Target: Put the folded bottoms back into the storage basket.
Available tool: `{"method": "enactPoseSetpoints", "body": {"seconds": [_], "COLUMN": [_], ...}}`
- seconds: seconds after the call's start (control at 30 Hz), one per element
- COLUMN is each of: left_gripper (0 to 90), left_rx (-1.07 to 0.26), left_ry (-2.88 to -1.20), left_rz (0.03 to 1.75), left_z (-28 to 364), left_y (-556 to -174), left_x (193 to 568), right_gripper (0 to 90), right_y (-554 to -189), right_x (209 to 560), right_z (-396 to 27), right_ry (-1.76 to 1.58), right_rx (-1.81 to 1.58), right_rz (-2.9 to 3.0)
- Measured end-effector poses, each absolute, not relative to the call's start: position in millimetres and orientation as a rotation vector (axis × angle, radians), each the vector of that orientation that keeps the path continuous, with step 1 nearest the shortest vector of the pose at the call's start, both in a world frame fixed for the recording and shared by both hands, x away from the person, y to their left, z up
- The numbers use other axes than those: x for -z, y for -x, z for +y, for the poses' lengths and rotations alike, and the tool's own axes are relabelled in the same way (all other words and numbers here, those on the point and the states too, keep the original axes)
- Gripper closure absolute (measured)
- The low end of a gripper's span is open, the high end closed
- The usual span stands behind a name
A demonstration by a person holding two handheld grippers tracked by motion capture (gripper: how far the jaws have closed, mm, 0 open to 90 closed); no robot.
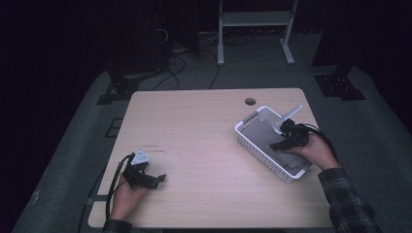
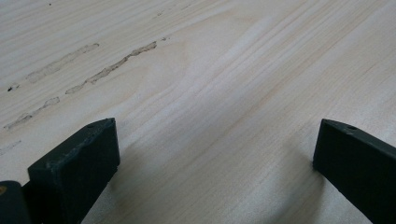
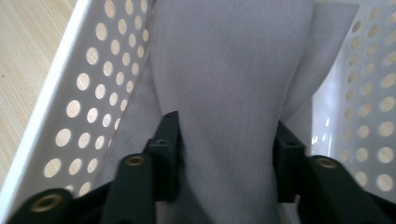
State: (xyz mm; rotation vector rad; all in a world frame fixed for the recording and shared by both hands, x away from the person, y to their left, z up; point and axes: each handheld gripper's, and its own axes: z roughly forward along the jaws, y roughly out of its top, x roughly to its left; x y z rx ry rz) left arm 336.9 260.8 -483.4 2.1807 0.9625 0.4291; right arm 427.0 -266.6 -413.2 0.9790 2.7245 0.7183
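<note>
Near left, your left gripper (image 1: 154, 179) rests idle on the wooden table (image 1: 204, 145), jaws wide apart over bare wood grain. Farther right, your right gripper (image 1: 281, 144) reaches into the white perforated basket (image 1: 252, 145) at the table's right side, its jaws set on either side of a raised fold of grey cloth (image 3: 233, 93) and apparently pinching it. The cloth lies inside the basket. It looks gripped, not yet lifted clear; the move itself appears to remain.
</note>
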Motion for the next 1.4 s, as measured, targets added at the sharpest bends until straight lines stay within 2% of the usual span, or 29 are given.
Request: {"method": "enactPoseSetpoints", "body": {"seconds": [0.27, 0.6, 0.73, 0.93, 1.4], "left_gripper": [0.0, 0.0, 0.0, 0.0, 0.0], "left_rx": [-0.429, -0.429, -0.429, -0.429, -0.429], "left_ry": [-2.181, -2.181, -2.181, -2.181, -2.181], "left_rz": [0.962, 0.962, 0.962, 0.962, 0.962], "left_z": [260.8, 260.8, 260.8, 260.8, 260.8], "left_y": [-336.9, -336.8, -336.8, -336.8, -336.8], "left_x": [483.4, 483.4, 483.4, 483.4, 483.4], "right_gripper": [42.1, 47.4, 52.3, 55.0, 70.2], "right_y": [-426.0, -424.2, -424.2, -426.4, -425.9], "right_x": [403.2, 384.1, 381.0, 376.8, 383.1], "right_z": [-272.3, -287.4, -294.2, -309.1, -344.3], "right_ry": [-0.997, -1.032, -1.041, -1.096, -1.210], "right_rx": [-0.755, -0.805, -0.802, -0.785, -0.724], "right_rz": [2.688, 2.562, 2.540, 2.466, 2.408]}}
